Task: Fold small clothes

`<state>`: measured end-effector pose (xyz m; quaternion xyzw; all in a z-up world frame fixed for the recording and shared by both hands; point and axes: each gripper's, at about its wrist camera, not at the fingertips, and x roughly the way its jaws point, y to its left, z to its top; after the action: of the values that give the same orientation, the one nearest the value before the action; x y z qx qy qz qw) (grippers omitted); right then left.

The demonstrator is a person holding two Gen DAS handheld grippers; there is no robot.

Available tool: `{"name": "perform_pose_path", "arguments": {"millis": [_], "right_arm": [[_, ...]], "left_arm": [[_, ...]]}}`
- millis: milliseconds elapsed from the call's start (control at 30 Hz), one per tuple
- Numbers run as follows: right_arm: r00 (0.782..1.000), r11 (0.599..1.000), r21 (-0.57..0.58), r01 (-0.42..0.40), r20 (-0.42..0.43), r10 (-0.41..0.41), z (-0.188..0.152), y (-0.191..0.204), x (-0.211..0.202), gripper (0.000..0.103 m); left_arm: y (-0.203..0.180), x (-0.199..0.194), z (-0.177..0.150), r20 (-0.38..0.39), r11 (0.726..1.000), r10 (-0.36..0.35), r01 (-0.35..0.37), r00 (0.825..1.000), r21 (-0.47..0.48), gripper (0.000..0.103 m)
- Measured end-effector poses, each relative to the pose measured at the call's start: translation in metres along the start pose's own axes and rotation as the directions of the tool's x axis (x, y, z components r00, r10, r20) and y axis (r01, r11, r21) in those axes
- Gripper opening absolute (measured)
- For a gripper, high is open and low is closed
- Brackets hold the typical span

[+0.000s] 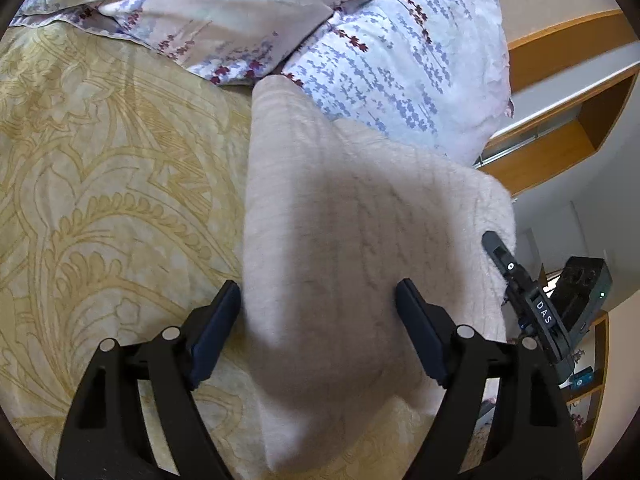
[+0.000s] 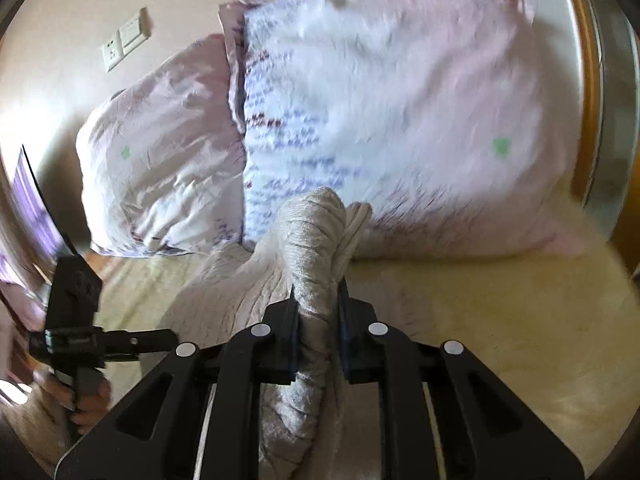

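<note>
— Where is the garment?
— The cream knit garment [image 1: 340,240] lies on the yellow patterned bedspread [image 1: 100,180], its far end against the floral pillows [image 1: 400,64].
— The right gripper [image 2: 318,300]?
— Clenched on a bunched ridge of the knit, lifted clear of the bedspread.
— The left gripper [image 1: 318,304]?
— Released; its fingers stand wide, straddling the cloth without pinching it.

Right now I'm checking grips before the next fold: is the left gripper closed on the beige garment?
No: the left gripper stands wide open, its fingers apart, one on either side of the beige garment, not pinching it.
</note>
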<state>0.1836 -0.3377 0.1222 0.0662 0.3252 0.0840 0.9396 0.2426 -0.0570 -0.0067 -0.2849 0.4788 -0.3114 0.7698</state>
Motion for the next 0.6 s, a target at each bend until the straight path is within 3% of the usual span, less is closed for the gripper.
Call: {"name": "perform_pose_path", "arguments": {"millis": [200,300,367,467,600], "right_arm": [[0.998,0.997,0.052,0.049,-0.028,-0.048,-0.008,-0.024,0.012,0.015],[0.984,0.978,0.185,0.101,-0.164,-0.07,-0.031,-0.061,0.047,0.015],[0.981,0.952,0.298,0.075,-0.192,-0.017,-0.045,-0.082,0.058,0.016],[0.986,0.924,0.377,0.067,-0.164,-0.005,-0.043,-0.095,0.041,0.024],[0.995,0.902,0.432,0.02,-0.095,0.023,-0.048,-0.102,0.0,0.047]], "left_arm": [[-0.009,0.004,-0.007,-0.02,0.999,-0.009,0.01,1.0,0.036,0.08],[-0.014,0.007,-0.011,-0.04,0.999,-0.007,0.009,0.999,0.051,0.08],[-0.017,0.008,-0.013,-0.043,0.998,-0.002,0.005,0.999,0.059,0.08],[-0.021,0.003,-0.015,-0.044,0.998,-0.001,0.004,0.999,0.063,0.079],[-0.023,-0.007,-0.021,-0.046,0.998,-0.02,0.022,0.999,0.058,0.078]]}}
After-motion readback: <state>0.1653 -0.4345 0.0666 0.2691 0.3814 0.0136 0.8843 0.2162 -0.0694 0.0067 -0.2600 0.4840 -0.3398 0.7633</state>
